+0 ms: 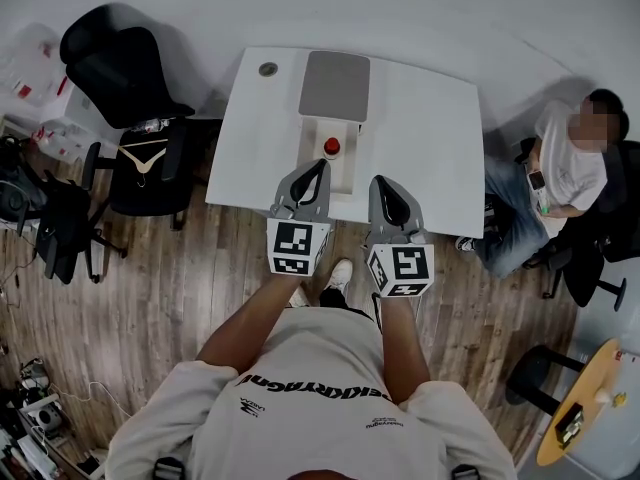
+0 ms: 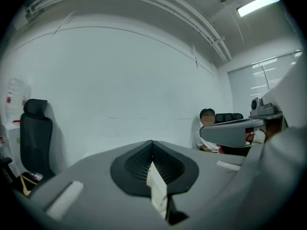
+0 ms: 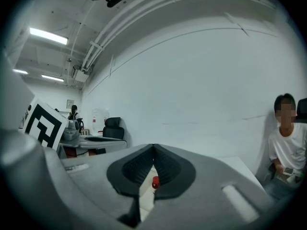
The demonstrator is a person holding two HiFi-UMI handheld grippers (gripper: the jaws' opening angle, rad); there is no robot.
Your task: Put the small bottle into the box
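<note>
Both closed and empty: left tool [image 1: 320,166] and right tool [image 1: 381,181] at the counter's [image 1: 430,118] near edge. Small bottle [image 1: 331,147] at their 12 o'clock, seemingly already inside the open box [image 1: 312,130]. Likely nothing left.

1 white surface [image 1: 430,158]. 1 box [image 1: 312,146] with a grey lid. 1 small bottle [image 1: 331,147], red cap. 2 tongs: left tongs [image 1: 321,165], right tongs [image 1: 381,180]. 2 marker cubes [image 1: 296,248], one per tongs. 1 seated person [image 1: 570,168]. 3 black chairs [image 1: 110,68] at left. 1 wooden hanger [image 1: 145,158]. 1 round wooden table [image 1: 585,398]. 1 round grommet [image 1: 268,69].
</note>
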